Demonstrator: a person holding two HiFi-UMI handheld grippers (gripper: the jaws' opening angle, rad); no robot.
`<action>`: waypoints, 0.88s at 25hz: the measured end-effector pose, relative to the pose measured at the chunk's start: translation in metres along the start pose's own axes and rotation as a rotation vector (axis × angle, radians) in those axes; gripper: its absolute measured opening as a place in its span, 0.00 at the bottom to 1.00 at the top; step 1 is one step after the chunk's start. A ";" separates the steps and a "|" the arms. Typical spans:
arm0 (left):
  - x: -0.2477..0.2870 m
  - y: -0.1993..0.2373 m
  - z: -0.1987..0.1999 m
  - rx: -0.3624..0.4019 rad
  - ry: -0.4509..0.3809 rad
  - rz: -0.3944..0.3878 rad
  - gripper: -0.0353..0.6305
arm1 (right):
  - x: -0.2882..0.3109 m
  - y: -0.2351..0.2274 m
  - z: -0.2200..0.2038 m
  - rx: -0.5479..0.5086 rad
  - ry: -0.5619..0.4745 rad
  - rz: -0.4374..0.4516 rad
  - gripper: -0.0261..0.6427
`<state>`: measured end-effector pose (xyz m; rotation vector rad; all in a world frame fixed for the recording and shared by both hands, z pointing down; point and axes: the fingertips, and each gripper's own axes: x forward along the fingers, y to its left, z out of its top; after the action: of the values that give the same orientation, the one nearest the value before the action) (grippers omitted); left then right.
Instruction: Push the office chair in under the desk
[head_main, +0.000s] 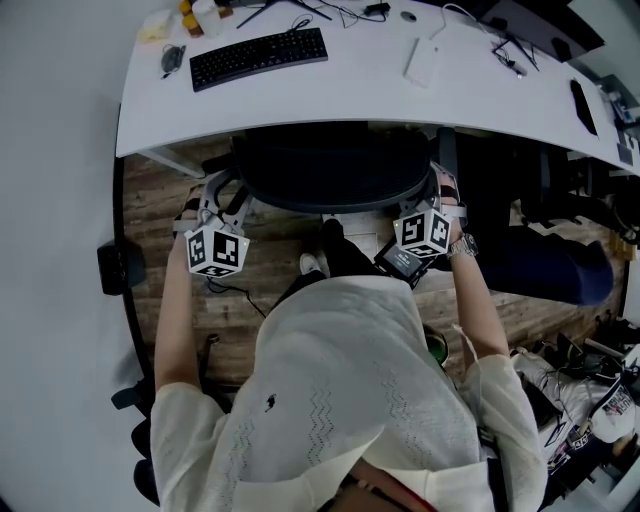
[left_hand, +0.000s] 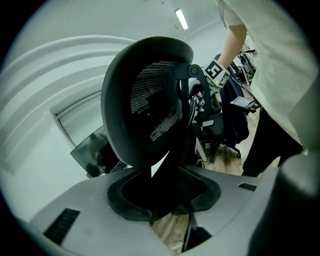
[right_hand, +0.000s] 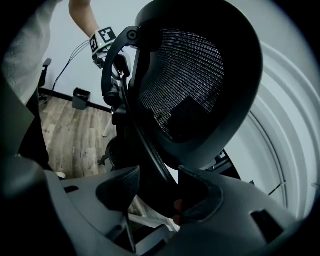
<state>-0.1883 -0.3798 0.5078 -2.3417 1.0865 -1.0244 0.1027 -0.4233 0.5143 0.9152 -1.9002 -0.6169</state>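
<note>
A black mesh-backed office chair stands with its seat under the white curved desk, and its backrest is at the desk's front edge. My left gripper holds the backrest's left rim and my right gripper the right rim. In the left gripper view the chair back runs down between the pads of the left gripper, filling the gap. In the right gripper view the back's frame bar passes between the pads of the right gripper. Both jaws look clamped on the chair.
A keyboard, a white device and cables lie on the desk. A dark blue chair stands to the right, with bags and shoes behind it. A black box sits by the left wall. A foot is behind the chair.
</note>
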 end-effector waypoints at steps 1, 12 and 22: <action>0.001 0.001 -0.001 -0.001 0.000 0.002 0.28 | 0.002 -0.001 0.000 -0.001 0.000 -0.001 0.40; 0.009 0.013 -0.004 -0.004 -0.006 0.015 0.29 | 0.015 -0.010 0.004 -0.003 -0.011 0.002 0.40; 0.018 0.022 -0.005 -0.006 -0.007 0.024 0.29 | 0.028 -0.018 0.005 -0.005 -0.014 -0.007 0.40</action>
<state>-0.1948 -0.4080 0.5068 -2.3291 1.1140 -1.0044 0.0956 -0.4565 0.5133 0.9167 -1.9079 -0.6329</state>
